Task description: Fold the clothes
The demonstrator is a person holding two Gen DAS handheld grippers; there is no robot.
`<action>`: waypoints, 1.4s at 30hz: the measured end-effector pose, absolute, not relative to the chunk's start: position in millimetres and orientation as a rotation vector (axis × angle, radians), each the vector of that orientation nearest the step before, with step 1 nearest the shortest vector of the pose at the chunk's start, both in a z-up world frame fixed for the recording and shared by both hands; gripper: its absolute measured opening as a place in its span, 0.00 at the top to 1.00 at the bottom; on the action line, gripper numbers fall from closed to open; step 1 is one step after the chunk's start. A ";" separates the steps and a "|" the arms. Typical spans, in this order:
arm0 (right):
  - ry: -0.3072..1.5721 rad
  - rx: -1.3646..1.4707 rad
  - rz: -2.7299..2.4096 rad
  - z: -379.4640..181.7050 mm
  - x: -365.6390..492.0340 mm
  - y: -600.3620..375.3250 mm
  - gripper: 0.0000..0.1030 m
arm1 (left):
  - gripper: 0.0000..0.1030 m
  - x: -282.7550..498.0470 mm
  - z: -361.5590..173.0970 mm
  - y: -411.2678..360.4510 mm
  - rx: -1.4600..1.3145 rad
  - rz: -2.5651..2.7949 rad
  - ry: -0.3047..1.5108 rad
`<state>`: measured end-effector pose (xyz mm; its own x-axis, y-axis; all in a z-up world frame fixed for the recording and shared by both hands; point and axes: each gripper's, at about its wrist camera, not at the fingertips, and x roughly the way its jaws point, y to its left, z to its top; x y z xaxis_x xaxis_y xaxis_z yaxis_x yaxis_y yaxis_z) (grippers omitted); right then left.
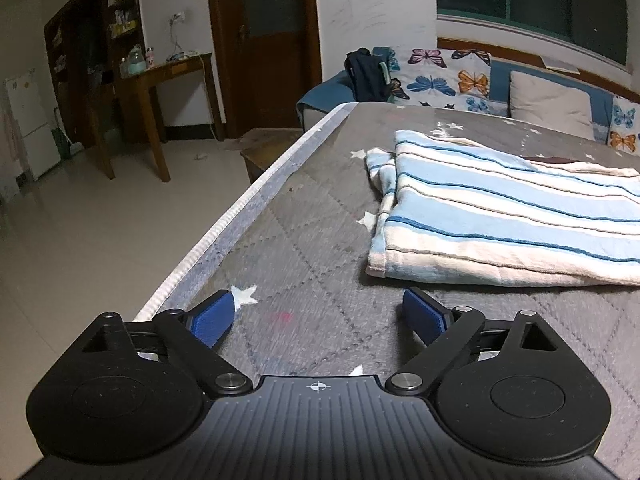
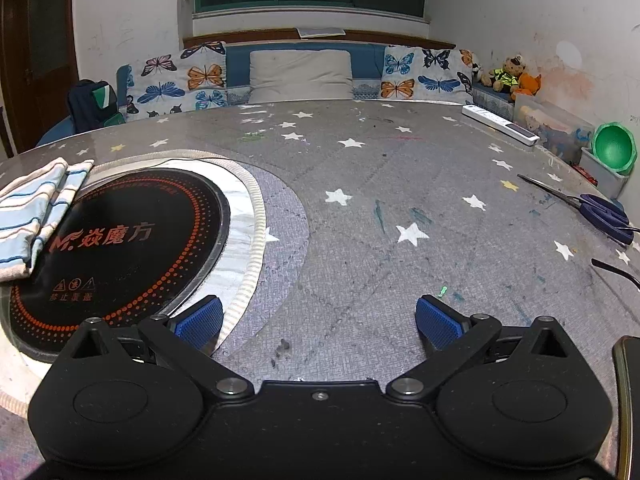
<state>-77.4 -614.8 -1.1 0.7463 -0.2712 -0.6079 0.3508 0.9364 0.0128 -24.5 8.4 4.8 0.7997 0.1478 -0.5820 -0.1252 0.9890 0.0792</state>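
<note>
Fingers of the left gripper (image 1: 318,316) stand wide, nothing between them; the striped cloth (image 1: 508,216) lies folded ahead and to their right, apart. Right gripper (image 2: 318,322) likewise wide and empty, the cloth far to its left, overlapping the hob (image 2: 120,248). Judged: released after a fold; the next move calls for regrasping an edge.

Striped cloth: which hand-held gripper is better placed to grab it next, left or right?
Probably left. The left hand-held gripper is open with the striped cloth lying just ahead, slightly to its right. The right hand-held gripper is also open, but sees the cloth only at its far left edge, beyond the cooktop.
</note>
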 end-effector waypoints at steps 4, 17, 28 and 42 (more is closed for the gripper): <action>0.645 0.131 -0.341 -0.4 -78.5 -616.0 0.00 | 0.07 -24.1 4.4 12.3 0.007 0.141 0.635; 0.642 0.134 -0.341 0.0 -80.1 -617.4 0.00 | 0.03 -24.3 4.6 13.6 -0.002 0.153 0.643; 0.643 0.135 -0.343 0.3 -80.8 -614.5 0.00 | 0.01 -24.2 3.4 15.6 -0.011 0.156 0.647; 0.644 0.136 -0.344 1.3 -82.3 -614.0 0.00 | 0.00 -23.3 2.4 17.3 -0.015 0.156 0.648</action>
